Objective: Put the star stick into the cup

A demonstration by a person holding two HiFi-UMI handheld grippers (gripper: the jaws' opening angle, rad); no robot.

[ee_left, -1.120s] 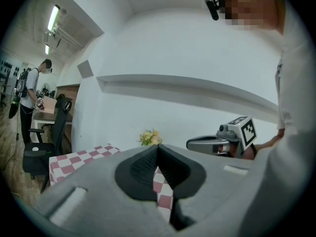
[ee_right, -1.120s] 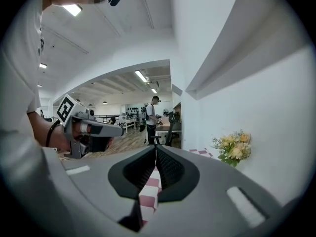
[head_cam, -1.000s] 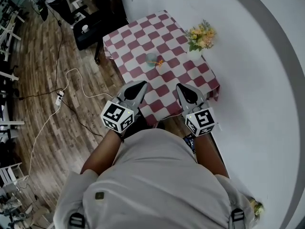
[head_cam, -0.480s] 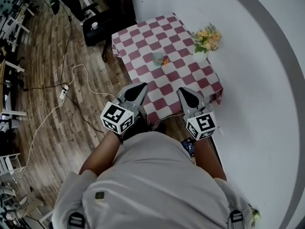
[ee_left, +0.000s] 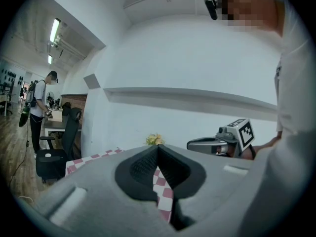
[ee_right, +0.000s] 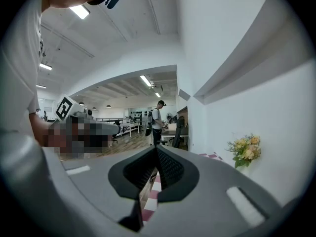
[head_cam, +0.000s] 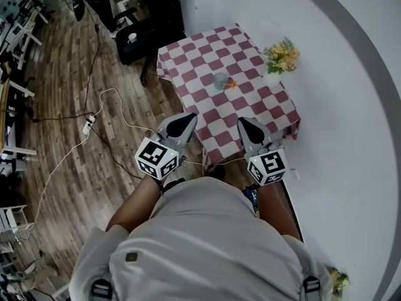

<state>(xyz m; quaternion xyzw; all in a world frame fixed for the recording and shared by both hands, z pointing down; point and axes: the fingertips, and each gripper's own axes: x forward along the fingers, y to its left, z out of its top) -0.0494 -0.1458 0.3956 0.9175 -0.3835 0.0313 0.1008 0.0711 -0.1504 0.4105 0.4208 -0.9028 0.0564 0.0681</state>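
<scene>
Checkered surface [head_cam: 250, 105] has drifted right in the head view, so I'd guess the person's still shuffling into position. Left gripper [head_cam: 187, 119] and right gripper [head_cam: 243, 124] hang by its near edge, both pairs of fingers [ee_left: 140, 168] pressed together on nothing, probably just being carried until the reach. Count: one cup [head_cam: 220, 80], one orange star stick [head_cam: 231, 84] lying just beside it, one flower bunch [head_cam: 282, 56], two grippers.
</scene>
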